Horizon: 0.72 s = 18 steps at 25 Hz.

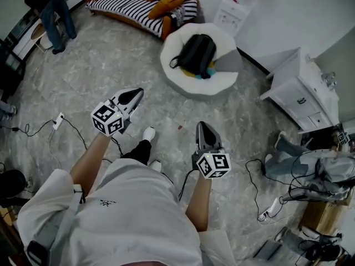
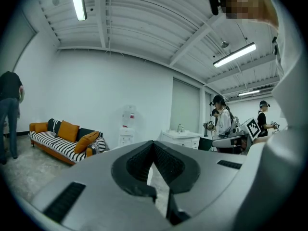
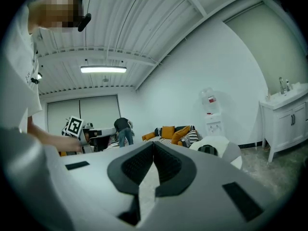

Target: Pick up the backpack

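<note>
A black backpack (image 1: 195, 54) lies on a white round beanbag chair (image 1: 183, 77) across the floor, well ahead of both hands. In the right gripper view the backpack (image 3: 208, 149) shows small on that chair (image 3: 226, 150). My left gripper (image 1: 135, 95) is held out at the left, jaws shut with nothing between them. At the centre, my right gripper (image 1: 203, 128) points toward the chair and is shut and empty too. In the left gripper view the jaws (image 2: 154, 150) meet, and the backpack is hidden.
An orange sofa with striped cushions (image 1: 141, 7) stands at the back, a white water dispenser (image 1: 235, 10) beside it. A white cabinet (image 1: 302, 90) is at the right. Cables (image 1: 252, 182) trail over the marble floor. A person (image 1: 52, 10) stands far left; others work at the right.
</note>
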Available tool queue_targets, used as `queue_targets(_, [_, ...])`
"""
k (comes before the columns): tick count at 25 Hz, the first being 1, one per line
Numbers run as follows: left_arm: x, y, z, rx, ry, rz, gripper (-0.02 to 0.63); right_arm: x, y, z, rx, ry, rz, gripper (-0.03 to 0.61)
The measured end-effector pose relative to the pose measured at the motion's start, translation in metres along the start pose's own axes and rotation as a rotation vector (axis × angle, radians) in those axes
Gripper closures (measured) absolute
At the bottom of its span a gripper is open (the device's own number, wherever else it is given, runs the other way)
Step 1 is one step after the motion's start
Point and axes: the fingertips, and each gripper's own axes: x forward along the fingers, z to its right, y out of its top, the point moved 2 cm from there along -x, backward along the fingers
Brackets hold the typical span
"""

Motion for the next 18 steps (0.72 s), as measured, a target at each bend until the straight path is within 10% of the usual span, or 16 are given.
queue_targets(18, [0.032,-0.016,-0.062,0.009,-0.054,0.010,0.612,0.057,-0.011,0.006,-0.022,-0.046,0.014,0.571])
